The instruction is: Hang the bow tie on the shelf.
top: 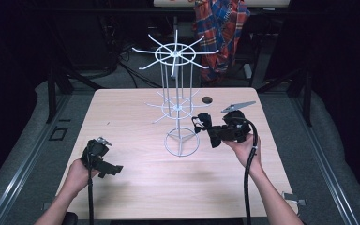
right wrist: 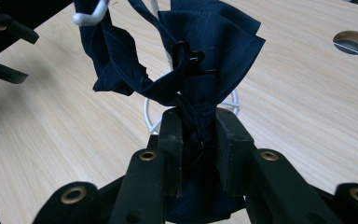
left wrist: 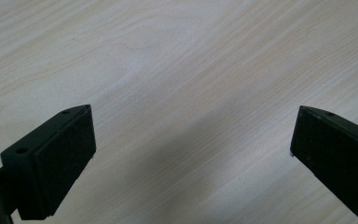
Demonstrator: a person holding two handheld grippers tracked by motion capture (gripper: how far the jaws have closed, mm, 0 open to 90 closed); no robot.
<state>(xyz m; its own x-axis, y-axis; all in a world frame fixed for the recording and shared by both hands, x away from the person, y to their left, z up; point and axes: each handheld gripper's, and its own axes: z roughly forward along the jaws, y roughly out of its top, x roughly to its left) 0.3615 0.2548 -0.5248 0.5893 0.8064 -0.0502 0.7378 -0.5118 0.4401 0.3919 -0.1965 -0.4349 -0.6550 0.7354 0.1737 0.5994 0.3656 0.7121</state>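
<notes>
- The right gripper had its jaws closed tight on a bunched dark navy cloth. The fabric was pinched between the two pads and fanned out above them.
- A small black clip sat on the cloth just above the jaws. A white hook end of the wire rack touched the cloth's upper left fold; whether the cloth already hung from it could not be told.
- In the high view the right gripper held the cloth just beside the white wire rack, at about the level of its lower ring of arms and above its round base. The cloth lay between gripper and rack, its long axis running from the jaws toward the rack's centre pole.
- The left gripper rested low over the wooden table, well apart from rack and cloth. Its jaws stood wide open with nothing between them, bare tabletop showing in the gap.
- Judged from this, the right hand was by far the nearer. Any hanging move turned on bringing the clip end leftward onto a rack arm.
- The cloth looked limp and likely to sag once freed.
</notes>
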